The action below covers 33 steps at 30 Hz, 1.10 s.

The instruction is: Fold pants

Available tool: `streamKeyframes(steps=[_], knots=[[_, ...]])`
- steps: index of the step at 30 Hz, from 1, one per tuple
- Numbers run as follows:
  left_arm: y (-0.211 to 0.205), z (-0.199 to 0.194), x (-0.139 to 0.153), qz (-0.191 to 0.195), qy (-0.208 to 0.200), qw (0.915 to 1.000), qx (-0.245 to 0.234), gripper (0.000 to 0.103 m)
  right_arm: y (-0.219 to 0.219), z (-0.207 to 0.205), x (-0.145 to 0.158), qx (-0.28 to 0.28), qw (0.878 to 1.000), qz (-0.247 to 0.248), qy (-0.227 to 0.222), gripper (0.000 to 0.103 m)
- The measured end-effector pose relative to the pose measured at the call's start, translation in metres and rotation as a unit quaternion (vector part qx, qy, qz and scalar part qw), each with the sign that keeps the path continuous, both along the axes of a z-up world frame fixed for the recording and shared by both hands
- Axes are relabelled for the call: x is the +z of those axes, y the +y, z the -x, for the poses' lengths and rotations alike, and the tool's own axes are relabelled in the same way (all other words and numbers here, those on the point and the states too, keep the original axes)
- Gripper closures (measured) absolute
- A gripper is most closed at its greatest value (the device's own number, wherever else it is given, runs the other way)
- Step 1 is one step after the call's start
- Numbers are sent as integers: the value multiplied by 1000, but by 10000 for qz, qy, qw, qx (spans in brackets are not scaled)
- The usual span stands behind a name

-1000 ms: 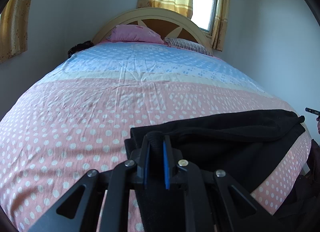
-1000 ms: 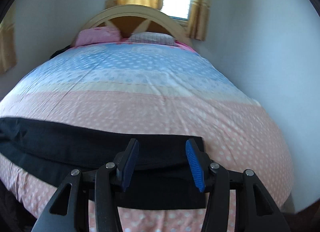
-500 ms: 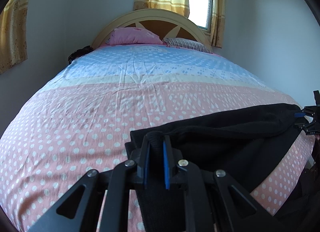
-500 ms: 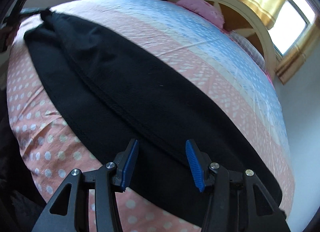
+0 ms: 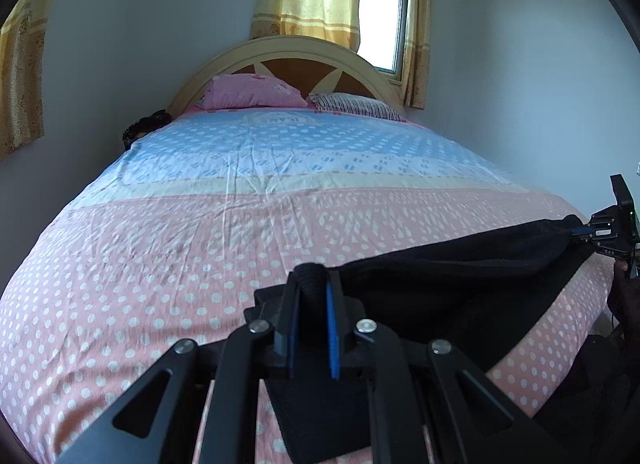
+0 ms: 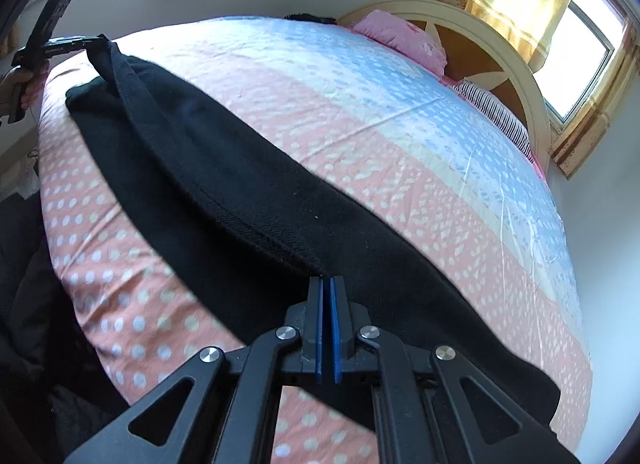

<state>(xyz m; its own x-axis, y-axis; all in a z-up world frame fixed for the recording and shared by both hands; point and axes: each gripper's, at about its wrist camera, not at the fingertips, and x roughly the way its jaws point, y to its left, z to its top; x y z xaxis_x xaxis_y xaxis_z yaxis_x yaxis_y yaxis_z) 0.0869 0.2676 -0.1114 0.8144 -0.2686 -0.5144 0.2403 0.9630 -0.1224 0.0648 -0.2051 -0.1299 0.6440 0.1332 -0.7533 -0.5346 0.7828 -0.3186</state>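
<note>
Black pants (image 5: 460,276) lie stretched across the pink dotted foot of the bed (image 5: 160,264). My left gripper (image 5: 312,288) is shut on a bunched end of them, raised a little off the sheet. In the right wrist view the pants (image 6: 224,168) run from lower right to upper left, with a raised seam along the middle. My right gripper (image 6: 326,282) has its jaws closing tight, blue pads nearly touching, pinching that seam's near end. Each gripper shows in the other's view: right gripper (image 5: 578,230), left gripper (image 6: 94,42) held by a hand (image 6: 24,84).
A pink pillow (image 5: 252,92) and a striped pillow (image 5: 356,104) rest against the arched headboard (image 5: 288,52). Curtained windows and walls stand close around the bed. Dark clothing (image 6: 24,304) sits off the bed's near edge.
The right gripper swung over the pants, rolled and sank, and its jaws went from open to shut on the fabric. The left gripper rose slightly with its bunched end.
</note>
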Motion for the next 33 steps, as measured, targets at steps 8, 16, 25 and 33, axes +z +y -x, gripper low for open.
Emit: streamKeyframes(steps=[8,16,25,33], knots=[[-2,16,-29,-4,304,9995,-30,91,0,1,-12,-78,10000,-1,59,100],[3,26,-19,232,188,9995,-55,91,-11,0,-7,-301,9992,-241,92,100],[2,43,-37,-49,467,9989,-8,79,-16,2,-14,-206,9994,-199,181,77],[57,70,-42,-92,816,9937,763,72,-21,13,7,-293,9984,-429,-205,46]])
